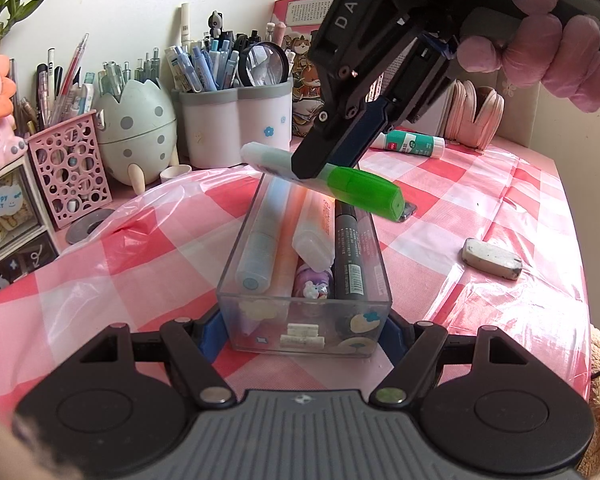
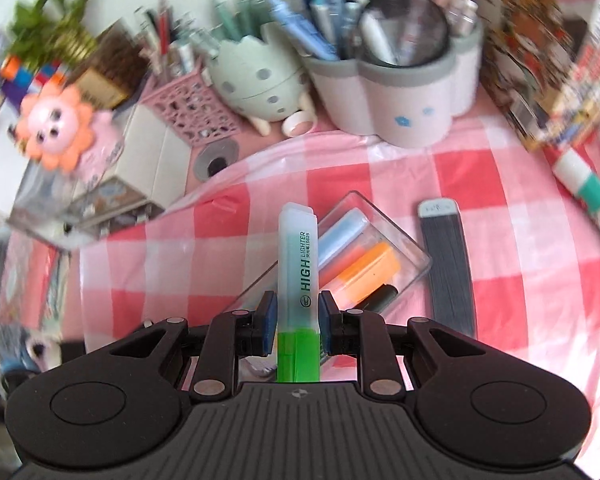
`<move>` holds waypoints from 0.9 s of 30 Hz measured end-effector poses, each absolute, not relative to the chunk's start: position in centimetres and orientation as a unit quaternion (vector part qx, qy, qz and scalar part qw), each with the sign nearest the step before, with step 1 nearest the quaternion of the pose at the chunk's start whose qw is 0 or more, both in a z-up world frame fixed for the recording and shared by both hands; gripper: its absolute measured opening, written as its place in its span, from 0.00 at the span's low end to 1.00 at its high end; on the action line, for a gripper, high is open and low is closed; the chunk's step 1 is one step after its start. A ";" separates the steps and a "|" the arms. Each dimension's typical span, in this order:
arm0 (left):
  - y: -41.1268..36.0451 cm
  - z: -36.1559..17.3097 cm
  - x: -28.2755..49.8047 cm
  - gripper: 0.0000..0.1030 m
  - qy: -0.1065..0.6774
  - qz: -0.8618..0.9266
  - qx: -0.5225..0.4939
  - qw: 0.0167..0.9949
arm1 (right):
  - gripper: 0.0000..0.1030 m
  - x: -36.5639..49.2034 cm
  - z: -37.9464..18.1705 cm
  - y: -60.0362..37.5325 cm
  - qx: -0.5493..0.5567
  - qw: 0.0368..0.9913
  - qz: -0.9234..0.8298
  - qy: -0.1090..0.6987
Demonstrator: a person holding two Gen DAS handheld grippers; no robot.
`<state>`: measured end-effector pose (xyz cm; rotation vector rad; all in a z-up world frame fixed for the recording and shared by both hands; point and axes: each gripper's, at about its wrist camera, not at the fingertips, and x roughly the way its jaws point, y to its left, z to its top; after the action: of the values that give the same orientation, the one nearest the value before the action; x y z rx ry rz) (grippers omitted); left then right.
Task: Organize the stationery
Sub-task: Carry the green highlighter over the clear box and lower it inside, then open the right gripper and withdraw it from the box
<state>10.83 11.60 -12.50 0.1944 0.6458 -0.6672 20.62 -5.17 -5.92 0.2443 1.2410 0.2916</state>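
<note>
Pink checked tablecloth point(image 1: 500, 184) covers the desk, with pen cups along the wall. From the left wrist view, the left gripper point(image 1: 304, 330) clamps the near end of a clear organizer box point(image 1: 300, 280) holding 3 highlighters and a black marker point(image 1: 350, 256). Above it, the right gripper point(image 1: 320, 164) carries a green highlighter point(image 1: 356, 190) crosswise. From the right wrist view, the right gripper's point(image 2: 298, 312) jaws pinch that green highlighter point(image 2: 300, 264) at mid-body, over the box point(image 2: 404, 240)

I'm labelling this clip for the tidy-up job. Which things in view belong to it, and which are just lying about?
In the job:
- green highlighter, gripped in the right tool
- clear box, gripped by the left tool
- markers in the box

Lying about:
- eraser
- glue stick
- egg-shaped holder
- magnifying glass
</note>
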 end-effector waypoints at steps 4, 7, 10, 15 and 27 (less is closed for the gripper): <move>11.6 -12.5 10.8 0.47 0.311 -0.321 0.094 0.890 | 0.20 20.0 -5.8 -6.4 0.148 0.798 0.110 0.574; 11.6 -12.5 10.9 0.47 0.311 -0.321 0.094 0.890 | 0.20 19.6 -5.7 -7.1 0.168 0.797 0.100 0.571; 11.6 -12.5 10.9 0.47 0.311 -0.321 0.094 0.890 | 0.20 19.5 -5.9 -7.1 0.189 0.792 0.094 0.572; 11.6 -12.5 10.9 0.47 0.311 -0.321 0.094 0.890 | 0.20 20.0 -6.9 -5.5 0.222 0.773 0.109 0.584; 11.7 -12.5 10.9 0.47 0.311 -0.321 0.094 0.890 | 0.46 19.5 -6.0 -4.7 0.190 0.783 0.161 0.570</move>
<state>10.91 11.65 -12.50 0.1950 0.6458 -0.6671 19.47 -4.73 -5.95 0.4094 1.2300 0.3473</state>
